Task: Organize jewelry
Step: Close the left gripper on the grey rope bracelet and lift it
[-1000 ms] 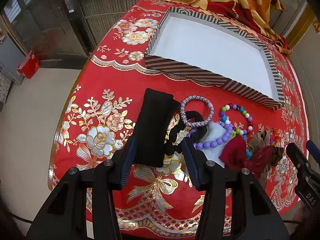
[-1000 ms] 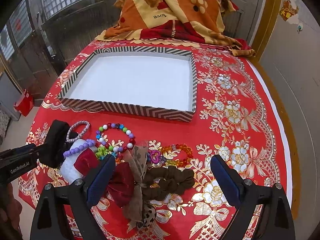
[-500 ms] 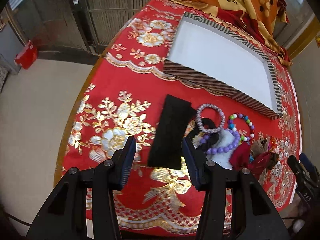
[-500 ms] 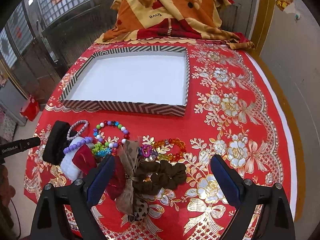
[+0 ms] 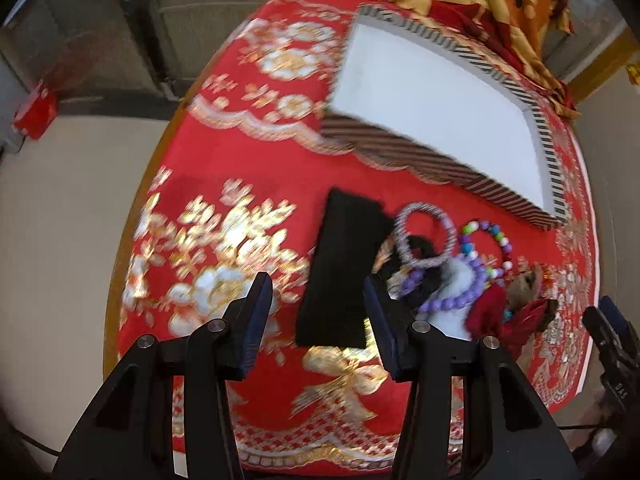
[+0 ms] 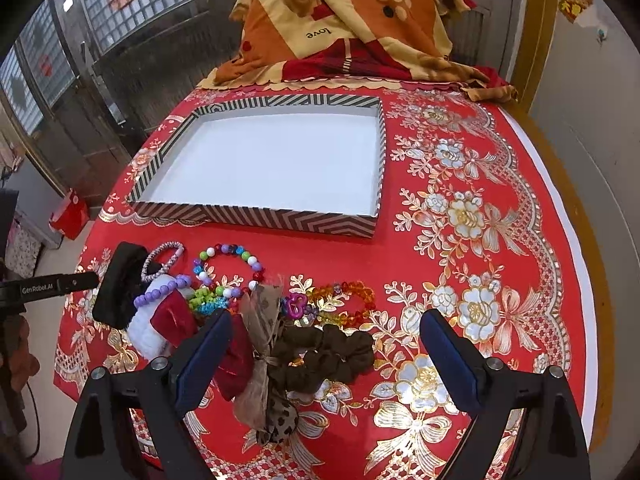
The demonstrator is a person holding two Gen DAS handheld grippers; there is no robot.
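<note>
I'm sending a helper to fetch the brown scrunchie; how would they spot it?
Start at the striped tray on the red tablecloth. The jewelry pile lies on its near side. The brown scrunchie is the ruffled fabric ring at the pile's right end, below the orange bead bracelet, the only dark brown loop.

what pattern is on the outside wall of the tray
Dark brown and white chevron stripes on the tray, clearest in the right wrist view.

A round table under a red tablecloth with gold and white flower print (image 6: 472,216) fills the room's middle. Behind it lies a crumpled orange, cream and red patterned blanket (image 6: 352,28). Left of the table: glass-block windows (image 6: 132,4), pale floor (image 5: 60,220), a red box (image 5: 34,110). To the table's right, a plain grey wall (image 6: 592,120).
</note>
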